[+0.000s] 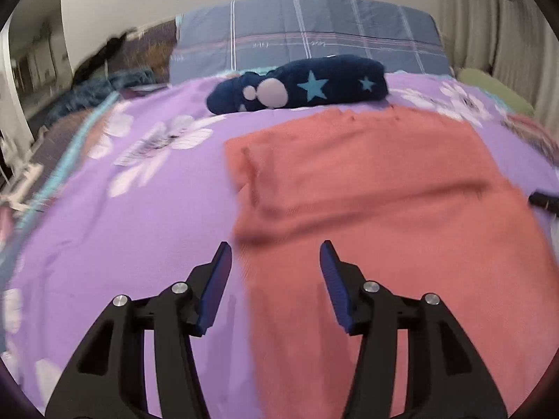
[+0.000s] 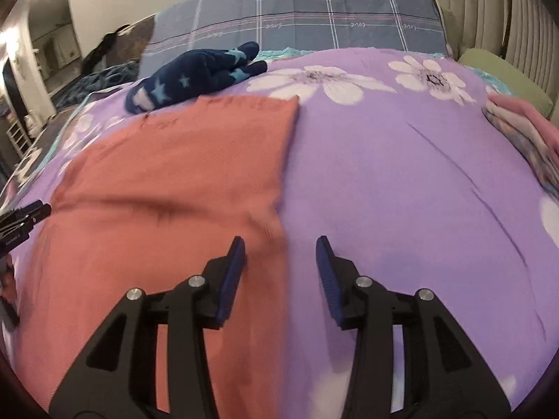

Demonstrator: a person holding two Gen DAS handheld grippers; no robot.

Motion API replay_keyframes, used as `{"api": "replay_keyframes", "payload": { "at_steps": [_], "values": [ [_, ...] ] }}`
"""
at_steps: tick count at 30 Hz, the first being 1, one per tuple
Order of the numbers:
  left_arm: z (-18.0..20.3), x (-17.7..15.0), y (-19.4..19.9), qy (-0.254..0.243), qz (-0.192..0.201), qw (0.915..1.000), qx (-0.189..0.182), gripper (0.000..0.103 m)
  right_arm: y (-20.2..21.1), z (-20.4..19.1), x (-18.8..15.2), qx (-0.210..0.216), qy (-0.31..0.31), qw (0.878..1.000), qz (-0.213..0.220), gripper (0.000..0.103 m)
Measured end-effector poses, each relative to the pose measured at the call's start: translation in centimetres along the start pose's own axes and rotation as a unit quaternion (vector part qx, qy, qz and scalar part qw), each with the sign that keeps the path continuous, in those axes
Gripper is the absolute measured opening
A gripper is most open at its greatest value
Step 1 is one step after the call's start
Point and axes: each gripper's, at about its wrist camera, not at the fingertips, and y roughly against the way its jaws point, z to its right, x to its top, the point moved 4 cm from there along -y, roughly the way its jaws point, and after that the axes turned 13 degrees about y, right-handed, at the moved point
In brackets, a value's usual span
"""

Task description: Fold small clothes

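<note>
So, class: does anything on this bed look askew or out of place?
The salmon cloth lies mostly flat, but a crooked, bunched crease crosses it. The dark blue starred garment beyond it sits rumpled, not folded.

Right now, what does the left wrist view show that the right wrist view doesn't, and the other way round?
Only the left wrist view: the fold ridge across the red cloth and its left edge. Only the right wrist view: a folded pink pile at the bed's right side and the cloth's right edge. Both: the star-patterned navy garment, the purple flowered bedspread, the plaid pillow, and each view's own claw, left and right, open and empty.
</note>
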Motion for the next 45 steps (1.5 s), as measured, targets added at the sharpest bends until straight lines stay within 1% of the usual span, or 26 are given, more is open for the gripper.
{"api": "replay_keyframes", "payload": {
  "at_steps": [1, 2, 4, 6, 8, 11, 12, 15, 18, 21, 24, 25, 26, 27, 29, 32, 33, 34, 38, 40, 41, 42, 43, 44, 45],
  "values": [
    [-0.4, -0.9, 0.8, -0.002, -0.005, 1.0000, -0.003, 0.054, 0.7, 0.2, -1.0, 0.007, -0.003, 1.000, -0.004, 0.034],
    [-1.2, -2.3, 1.9, 0.004, -0.015, 0.9998, -0.013, 0.054, 1.5, 0.4, -2.4, 0.024, -0.010, 1.000, -0.011, 0.027],
    [-2.3, -4.3, 2.9, 0.024, -0.036, 0.9986, -0.028, 0.054, 3.0, 0.1, -4.4, 0.049, -0.015, 0.999, -0.016, 0.025],
    [-3.1, -6.4, 3.4, 0.047, -0.064, 0.9961, -0.040, 0.054, 4.5, -0.7, -6.0, 0.067, -0.017, 0.997, -0.021, 0.024],
    [-3.3, -7.8, 4.6, 0.054, -0.057, 0.9955, -0.053, 0.060, 5.4, -1.6, -7.3, 0.083, -0.020, 0.996, -0.025, 0.024],
    [-3.0, -8.8, 5.7, 0.067, -0.069, 0.9909, -0.093, 0.060, 6.7, -2.7, -8.9, 0.102, -0.022, 0.994, -0.028, 0.024],
    [-2.7, -9.2, 5.9, 0.066, -0.072, 0.9902, -0.100, 0.060, 7.2, -3.0, -9.5, 0.108, -0.023, 0.994, -0.028, 0.024],
    [-2.1, -10.8, 6.9, 0.044, -0.070, 0.9915, -0.100, 0.060, 8.5, -3.3, -11.0, 0.128, -0.034, 0.991, -0.028, 0.024],
    [-2.3, -12.0, 8.1, 0.049, -0.078, 0.9886, -0.119, 0.060, 9.5, -3.4, -12.4, 0.143, -0.047, 0.988, -0.031, 0.024],
    [-2.0, -13.3, 9.7, 0.044, -0.094, 0.9840, -0.145, 0.060, 10.8, -3.6, -13.8, 0.171, -0.070, 0.982, -0.040, 0.024],
    [-1.0, -15.0, 11.6, 0.024, -0.117, 0.9750, -0.188, 0.060, 12.1, -4.0, -15.3, 0.195, -0.087, 0.976, -0.050, 0.024],
    [-0.8, -15.4, 11.9, 0.019, -0.122, 0.9726, -0.197, 0.060, 12.4, -4.0, -15.6, 0.202, -0.091, 0.974, -0.053, 0.025],
    [-0.5, -16.0, 12.5, 0.013, -0.128, 0.9696, -0.208, 0.060, 12.8, -3.9, -16.0, 0.212, -0.099, 0.971, -0.056, 0.026],
    [-0.4, -16.4, 12.7, 0.011, -0.131, 0.9684, -0.212, 0.060, 13.1, -3.8, -16.5, 0.227, -0.112, 0.966, -0.060, 0.027],
    [-0.6, -16.6, 12.9, 0.023, -0.138, 0.9650, -0.222, 0.060, 13.1, -3.6, -16.8, 0.244, -0.127, 0.960, -0.062, 0.030],
    [-1.3, -16.0, 12.2, 0.065, -0.152, 0.9554, -0.245, 0.059, 13.0, -3.6, -16.7, 0.248, -0.134, 0.957, -0.067, 0.030],
    [-1.3, -15.9, 12.1, 0.070, -0.153, 0.9543, -0.247, 0.058, 13.0, -3.7, -16.6, 0.247, -0.133, 0.957, -0.069, 0.031],
    [-1.4, -15.9, 12.0, 0.074, -0.154, 0.9538, -0.248, 0.057, 13.1, -3.9, -16.3, 0.247, -0.128, 0.958, -0.068, 0.035],
    [-0.4, -15.6, 11.5, 0.050, -0.143, 0.9582, -0.243, 0.057, 12.6, -5.2, -15.4, 0.254, -0.103, 0.960, -0.060, 0.052],
    [0.6, -15.2, 10.7, 0.037, -0.136, 0.9601, -0.242, 0.055, 11.7, -5.8, -14.6, 0.258, -0.100, 0.959, -0.055, 0.053],
    [0.8, -14.9, 10.5, 0.031, -0.131, 0.9622, -0.237, 0.048, 11.3, -6.0, -14.2, 0.258, -0.098, 0.960, -0.053, 0.053],
    [1.1, -14.8, 10.2, 0.026, -0.127, 0.9647, -0.229, 0.044, 10.9, -6.1, -13.8, 0.255, -0.100, 0.960, -0.055, 0.053],
    [1.2, -14.6, 10.0, 0.025, -0.127, 0.9659, -0.224, 0.036, 10.7, -6.2, -13.6, 0.247, -0.100, 0.962, -0.058, 0.044],
    [1.4, -14.6, 10.2, 0.024, -0.126, 0.9664, -0.223, 0.022, 10.5, -6.2, -13.4, 0.232, -0.097, 0.965, -0.067, 0.024],
    [1.3, -14.6, 10.3, 0.022, -0.125, 0.9664, -0.223, 0.015, 10.5, -6.1, -13.5, 0.224, -0.095, 0.967, -0.073, 0.011]
  ]
}}
